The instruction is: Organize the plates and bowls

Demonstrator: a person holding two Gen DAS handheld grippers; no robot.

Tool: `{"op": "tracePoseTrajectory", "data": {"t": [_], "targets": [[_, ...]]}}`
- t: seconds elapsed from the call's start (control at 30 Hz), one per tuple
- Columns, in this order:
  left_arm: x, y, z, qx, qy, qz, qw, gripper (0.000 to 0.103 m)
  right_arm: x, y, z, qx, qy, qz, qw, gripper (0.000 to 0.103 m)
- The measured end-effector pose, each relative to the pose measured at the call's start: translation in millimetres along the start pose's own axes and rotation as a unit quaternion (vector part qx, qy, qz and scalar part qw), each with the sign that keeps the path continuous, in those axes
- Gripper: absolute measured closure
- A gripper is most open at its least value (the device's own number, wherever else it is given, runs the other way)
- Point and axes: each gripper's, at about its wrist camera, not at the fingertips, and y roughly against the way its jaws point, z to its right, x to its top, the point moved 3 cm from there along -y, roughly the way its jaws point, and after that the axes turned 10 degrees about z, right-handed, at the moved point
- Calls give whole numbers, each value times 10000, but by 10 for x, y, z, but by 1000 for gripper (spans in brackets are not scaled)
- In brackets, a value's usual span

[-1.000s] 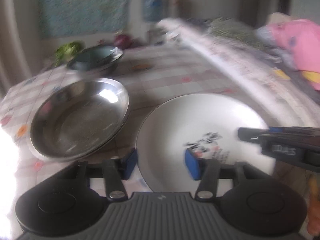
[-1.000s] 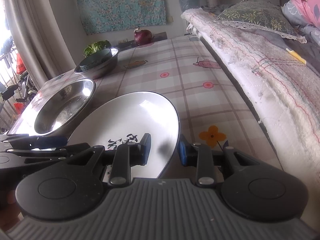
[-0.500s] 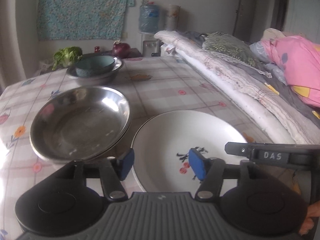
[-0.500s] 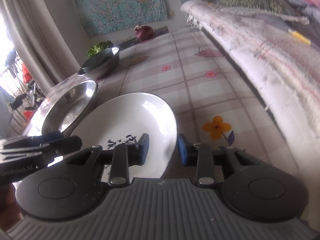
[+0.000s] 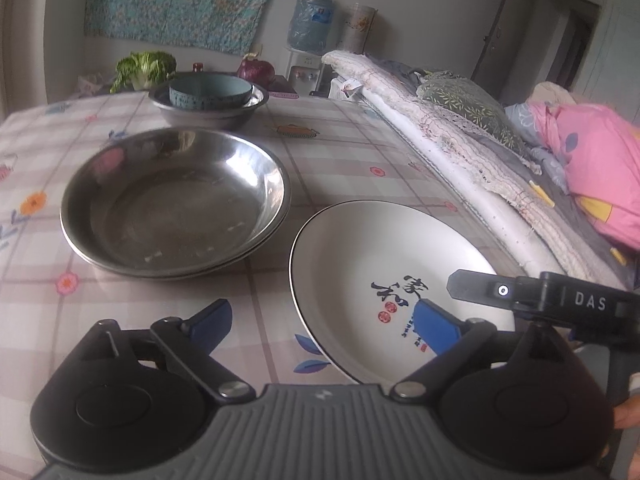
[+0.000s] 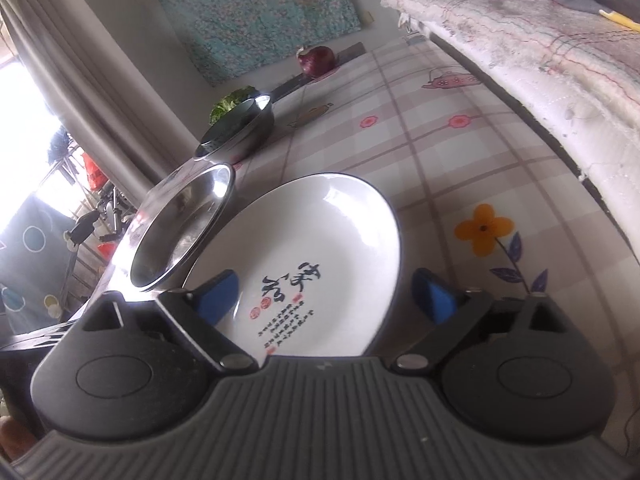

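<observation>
A white plate (image 5: 384,264) with black calligraphy lies on the checked tablecloth; it also shows in the right wrist view (image 6: 320,248). Left of it sit stacked steel plates (image 5: 176,200), which also show in the right wrist view (image 6: 180,216). Further back a teal bowl (image 5: 210,90) sits inside a steel bowl (image 5: 208,114). My left gripper (image 5: 320,322) is open, its jaws straddling the white plate's near left rim. My right gripper (image 6: 326,294) is open, its jaws spread wide either side of the plate's near right rim. The right gripper's finger (image 5: 520,294) reaches over the plate in the left wrist view.
A bed with a white quilt (image 5: 460,160) and pink bedding (image 5: 592,168) runs along the table's right edge. A cabbage (image 5: 144,68) and a red onion (image 5: 256,70) lie at the table's far end. A curtain (image 6: 80,80) hangs at the left.
Both grippers have opened wider around the white plate's rim. The right gripper has tilted and moved in closer over the plate. The plate rests on the table.
</observation>
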Motion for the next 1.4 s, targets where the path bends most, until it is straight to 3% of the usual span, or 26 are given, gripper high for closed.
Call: {"op": "tracePoseTrajectory", "data": {"t": [0.33, 1.4], "targets": [[-91, -118, -193, -238, 592, -312, 9975, 0, -4, 8, 28, 60, -216, 132, 9997, 1], [-100, -130, -230, -546, 470, -397, 9966, 0, 11, 15, 71, 99, -361, 87, 9993, 1]]}}
